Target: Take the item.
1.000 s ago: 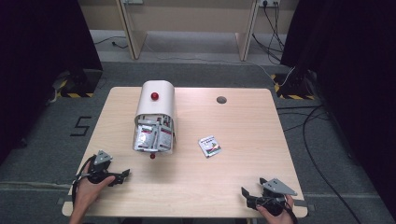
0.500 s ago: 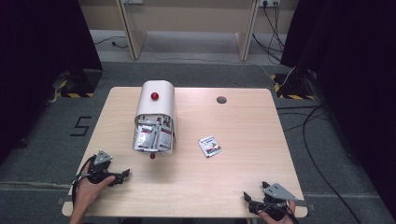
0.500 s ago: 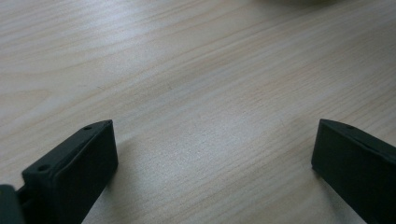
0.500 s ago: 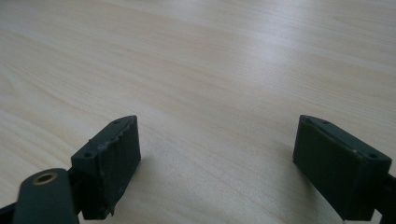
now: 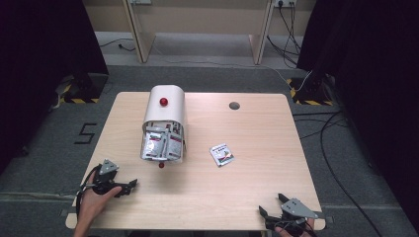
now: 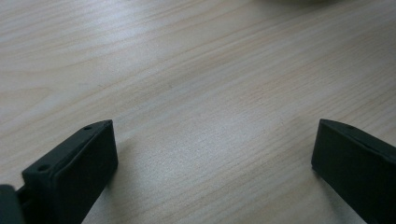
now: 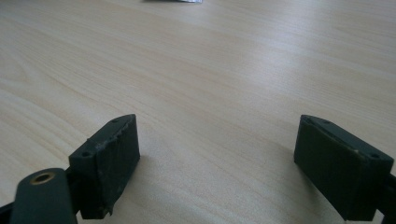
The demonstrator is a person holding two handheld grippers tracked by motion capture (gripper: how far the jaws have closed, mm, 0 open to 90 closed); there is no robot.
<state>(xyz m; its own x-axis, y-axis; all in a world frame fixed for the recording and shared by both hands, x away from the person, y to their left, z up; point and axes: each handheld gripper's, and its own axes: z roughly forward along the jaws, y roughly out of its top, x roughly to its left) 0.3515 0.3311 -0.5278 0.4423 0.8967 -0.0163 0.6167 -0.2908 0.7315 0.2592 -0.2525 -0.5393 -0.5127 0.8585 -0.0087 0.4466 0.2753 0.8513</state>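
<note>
Since the earlier frame, the right gripper (image 5: 271,220) has slid back to the near edge of the pale wooden table (image 5: 257,148), jaws wide apart and empty. Left gripper (image 5: 129,185) rests near-left, equally spread, holding nothing. A white cylindrical dispenser (image 5: 164,123) lies mid-table; a small printed sachet (image 5: 222,154) sits apart, right of it.

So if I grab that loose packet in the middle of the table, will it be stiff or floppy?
Probably floppy: the packet looks thin and lies flat on the table, like a foil sachet. Likely light too, given how thin it looks. Lying so flat, it may slide when pushed and be hard to pinch from above.
</note>
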